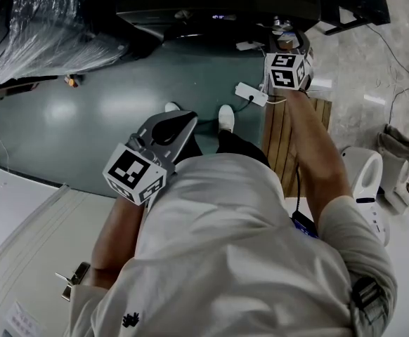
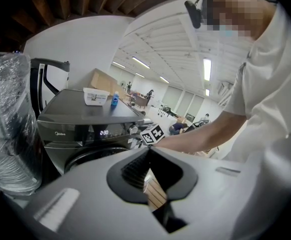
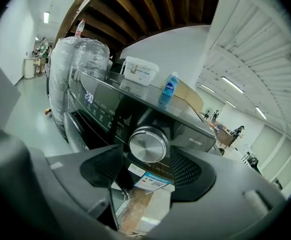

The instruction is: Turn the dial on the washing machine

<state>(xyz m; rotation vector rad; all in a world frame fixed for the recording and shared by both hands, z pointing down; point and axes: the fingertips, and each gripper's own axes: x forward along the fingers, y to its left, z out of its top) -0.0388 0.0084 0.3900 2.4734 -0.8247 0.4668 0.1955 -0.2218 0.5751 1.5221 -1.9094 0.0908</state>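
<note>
The dial is seen on the front panel of the washer, towards the panel's right end, with printed stickers stuck just below it. The right gripper is held up against the washer's front, and its fingers are spread, one to each side of the dial. Whether they touch the dial cannot be told. The left gripper is held well back from the washer, low and near the person's body. Its fingers are pressed together at the tips and nothing is held between them. A lit display is shown on the washer's panel, left of the dial. On top of the washer a white tub and a small blue bottle are set, the bottle just right of the tub. A plastic-wrapped bundle is stood against the washer's left side. In the head view, wooden slats are seen on the floor in front of the washer's right end, under the person's right arm.
</note>
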